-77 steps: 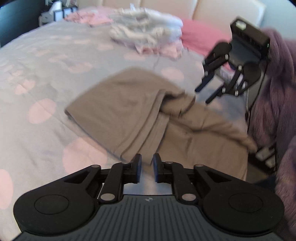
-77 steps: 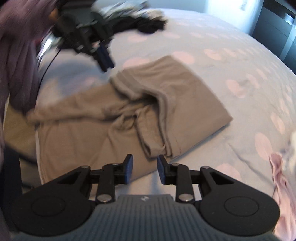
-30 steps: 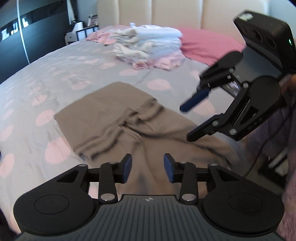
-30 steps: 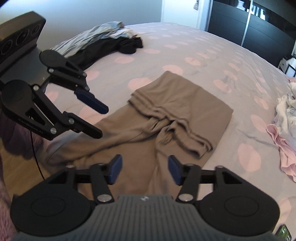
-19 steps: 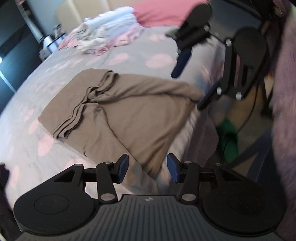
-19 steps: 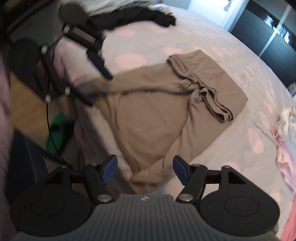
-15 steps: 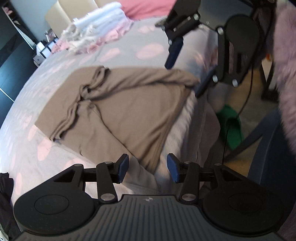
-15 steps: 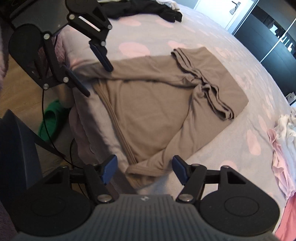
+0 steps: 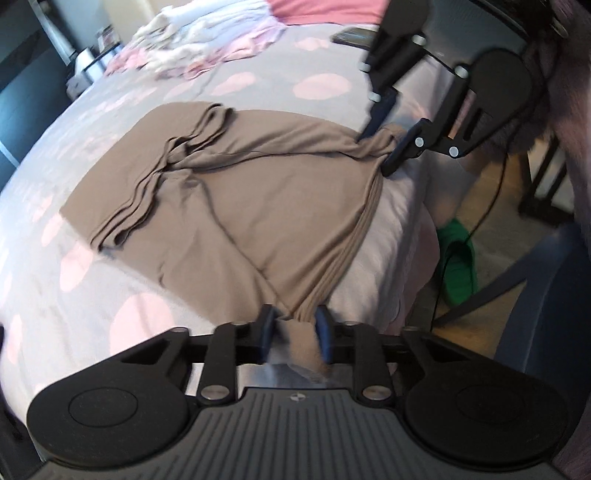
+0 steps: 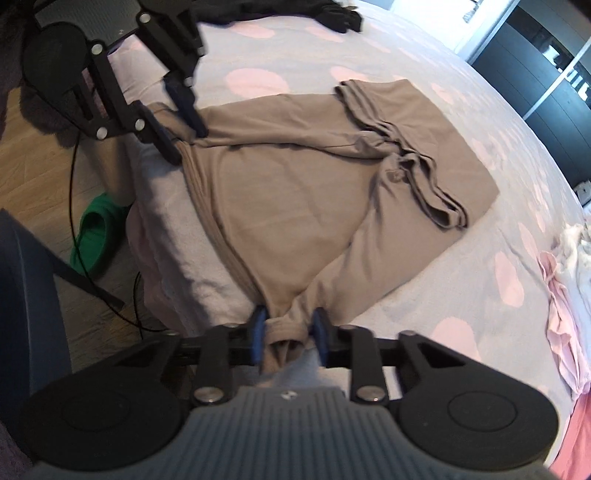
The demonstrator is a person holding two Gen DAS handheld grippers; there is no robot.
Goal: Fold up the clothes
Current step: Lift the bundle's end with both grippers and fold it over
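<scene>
A taupe-brown garment (image 9: pixel 236 192) lies on the grey, pink-dotted bed (image 9: pixel 110 332). Its far part is folded over, and its near hem runs along the bed's edge. My left gripper (image 9: pixel 293 326) is closing on one hem corner, with cloth bunched between its blue pads. My right gripper (image 10: pixel 288 330) is closing on the other hem corner, with fabric gathered between its pads. Each wrist view also shows the opposite gripper pinching its corner: the right gripper (image 9: pixel 384 140) and the left gripper (image 10: pixel 184 140). In the right wrist view the garment (image 10: pixel 314 177) spreads away towards the folded part.
White and pink clothes (image 9: pixel 192 48) are piled at the bed's far end, and dark clothes (image 10: pixel 325 14) at the other. A pink garment (image 10: pixel 561 314) lies to the right. On the wooden floor beside the bed are a green slipper (image 10: pixel 96 229), a black cable and a blue chair (image 9: pixel 546 295).
Both grippers came down to the hem at the bed's edge. Their jaws, wide apart half a second ago, have narrowed onto the hem corners.
</scene>
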